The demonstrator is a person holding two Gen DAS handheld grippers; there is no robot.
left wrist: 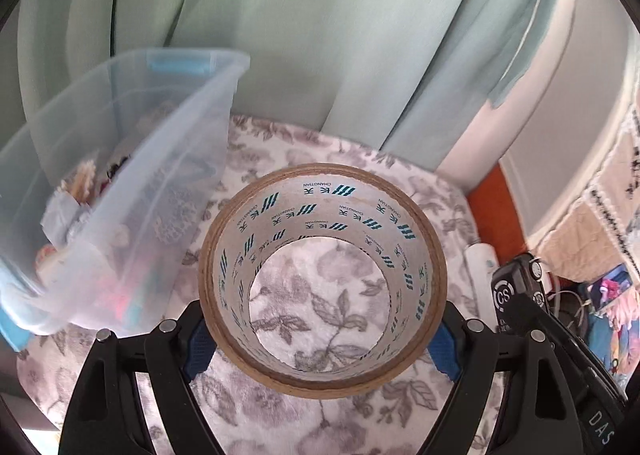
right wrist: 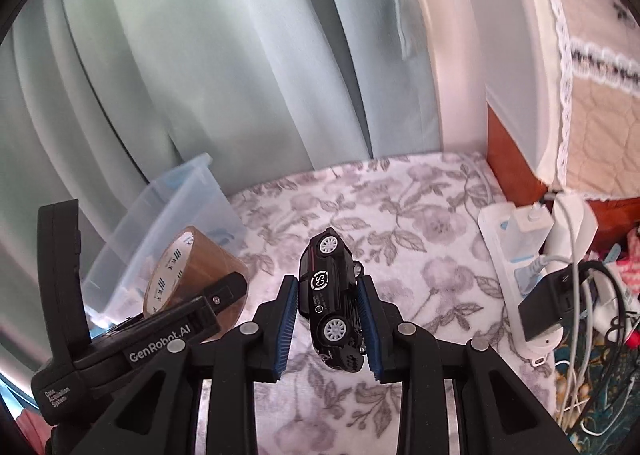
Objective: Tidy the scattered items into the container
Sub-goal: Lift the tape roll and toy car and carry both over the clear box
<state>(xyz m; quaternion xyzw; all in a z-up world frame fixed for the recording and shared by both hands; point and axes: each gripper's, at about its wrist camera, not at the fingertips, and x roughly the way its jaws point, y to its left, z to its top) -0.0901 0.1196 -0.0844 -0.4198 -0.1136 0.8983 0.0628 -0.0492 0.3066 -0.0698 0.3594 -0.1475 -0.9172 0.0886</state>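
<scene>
A roll of brown packing tape [left wrist: 304,207] is clamped between the blue pads of my left gripper [left wrist: 320,347], its hollow core facing the camera, raised above the floral cloth [left wrist: 360,159]. The clear plastic container [left wrist: 192,95] stands just left of it, with several small items inside. In the right wrist view my right gripper [right wrist: 328,319] is shut on a black toy car [right wrist: 332,295], which hangs nose up above the cloth. That view also shows the tape roll [right wrist: 188,267] in the left gripper beside the container [right wrist: 176,207]. The car [left wrist: 516,287] appears at the right of the left wrist view.
A white power strip [right wrist: 520,255] with chargers and tangled cables lies along the cloth's right edge. Pale green curtains [right wrist: 200,75] hang close behind. A quilted, lace-trimmed cover [right wrist: 580,95] rises at the far right. Open floral cloth [right wrist: 400,215] lies between container and power strip.
</scene>
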